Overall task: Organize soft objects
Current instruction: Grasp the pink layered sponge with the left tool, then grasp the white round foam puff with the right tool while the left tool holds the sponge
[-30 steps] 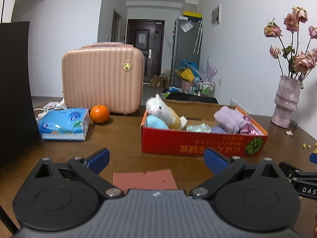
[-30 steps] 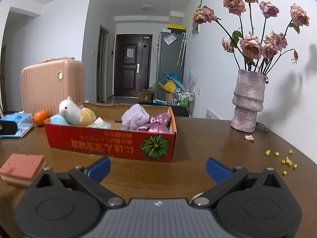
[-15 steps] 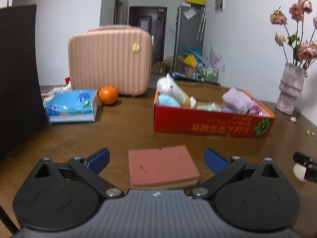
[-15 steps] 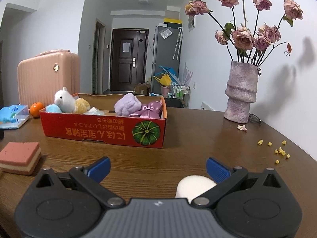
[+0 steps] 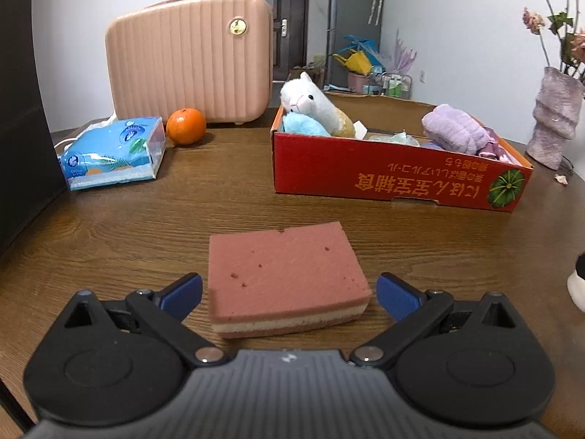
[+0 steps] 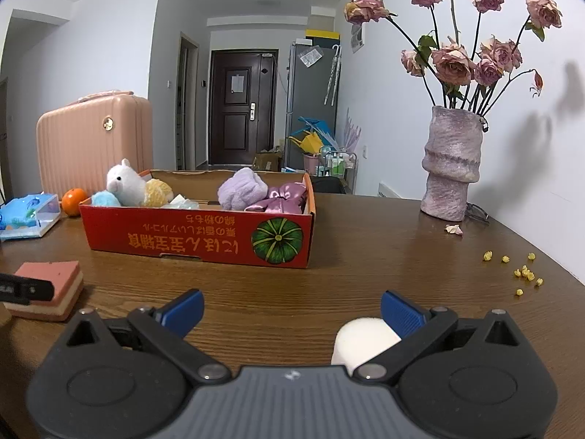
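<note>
A pink sponge (image 5: 285, 278) lies flat on the wooden table, between the blue fingertips of my open left gripper (image 5: 289, 294), untouched by either pad. The same sponge (image 6: 51, 289) shows at the far left in the right wrist view, with a left finger in front of it. A white soft ball (image 6: 362, 340) rests on the table just inside the right fingertip of my open right gripper (image 6: 292, 309). The red cardboard box (image 5: 398, 175) beyond holds a white alpaca plush (image 5: 310, 104), a purple towel roll (image 5: 457, 131) and other soft items.
A pink suitcase (image 5: 190, 58), an orange (image 5: 185, 126) and a blue tissue pack (image 5: 113, 152) stand at the back left. A dark panel (image 5: 22, 109) rises on the left edge. A vase of dried roses (image 6: 451, 168) and yellow crumbs (image 6: 519, 270) lie at the right.
Both grippers have tilted down and drawn back. The pink sponge has come fully between the left fingers, and the white ball has appeared by the right finger.
</note>
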A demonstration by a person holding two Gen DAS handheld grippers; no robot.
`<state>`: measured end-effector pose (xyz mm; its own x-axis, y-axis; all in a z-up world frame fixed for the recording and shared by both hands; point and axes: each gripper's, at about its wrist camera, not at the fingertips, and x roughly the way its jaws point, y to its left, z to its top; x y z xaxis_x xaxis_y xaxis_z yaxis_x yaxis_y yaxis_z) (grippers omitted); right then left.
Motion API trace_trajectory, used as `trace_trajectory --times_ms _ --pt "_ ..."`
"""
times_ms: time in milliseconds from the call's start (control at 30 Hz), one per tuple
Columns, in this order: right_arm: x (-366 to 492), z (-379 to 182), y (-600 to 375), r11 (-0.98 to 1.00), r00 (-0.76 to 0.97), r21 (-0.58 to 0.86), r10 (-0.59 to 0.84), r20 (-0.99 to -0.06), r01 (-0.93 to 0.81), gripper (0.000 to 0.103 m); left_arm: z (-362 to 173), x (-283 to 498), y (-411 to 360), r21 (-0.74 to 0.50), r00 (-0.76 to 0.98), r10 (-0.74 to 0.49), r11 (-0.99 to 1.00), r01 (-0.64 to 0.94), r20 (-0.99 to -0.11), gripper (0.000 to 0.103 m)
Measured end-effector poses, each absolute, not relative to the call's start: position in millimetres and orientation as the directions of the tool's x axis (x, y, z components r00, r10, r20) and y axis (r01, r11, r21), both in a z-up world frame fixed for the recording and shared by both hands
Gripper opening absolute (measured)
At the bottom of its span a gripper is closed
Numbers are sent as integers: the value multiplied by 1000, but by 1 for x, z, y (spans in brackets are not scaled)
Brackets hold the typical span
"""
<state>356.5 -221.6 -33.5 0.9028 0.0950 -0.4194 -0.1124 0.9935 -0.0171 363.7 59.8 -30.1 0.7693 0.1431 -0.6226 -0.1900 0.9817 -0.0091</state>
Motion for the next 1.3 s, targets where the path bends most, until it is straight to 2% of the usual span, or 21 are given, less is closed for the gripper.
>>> trace_trajectory --times_ms 167,433,767,1100,1300 --pt "358 -33 -224 994 900 -8 96 -425 -110 103 -30 377 55 -16 754 189 967 -256 -629 103" --pt "361 -33 -229 996 899 10 86 -430 -91 103 -39 393 50 48 716 266 950 -310 -645 103" --pt "364 -37 -227 997 893 0 72 -445 -80 103 -49 402 61 20 686 243 948 -317 -685 103" --pt "365 -37 -227 997 892 -2 67 -446 -75 103 -47 398 58 12 713 218 959 -282 -666 99" --pt "365 -36 -232 998 899 8 66 -433 -69 103 -38 389 57 3 756 209 964 -265 -620 99"
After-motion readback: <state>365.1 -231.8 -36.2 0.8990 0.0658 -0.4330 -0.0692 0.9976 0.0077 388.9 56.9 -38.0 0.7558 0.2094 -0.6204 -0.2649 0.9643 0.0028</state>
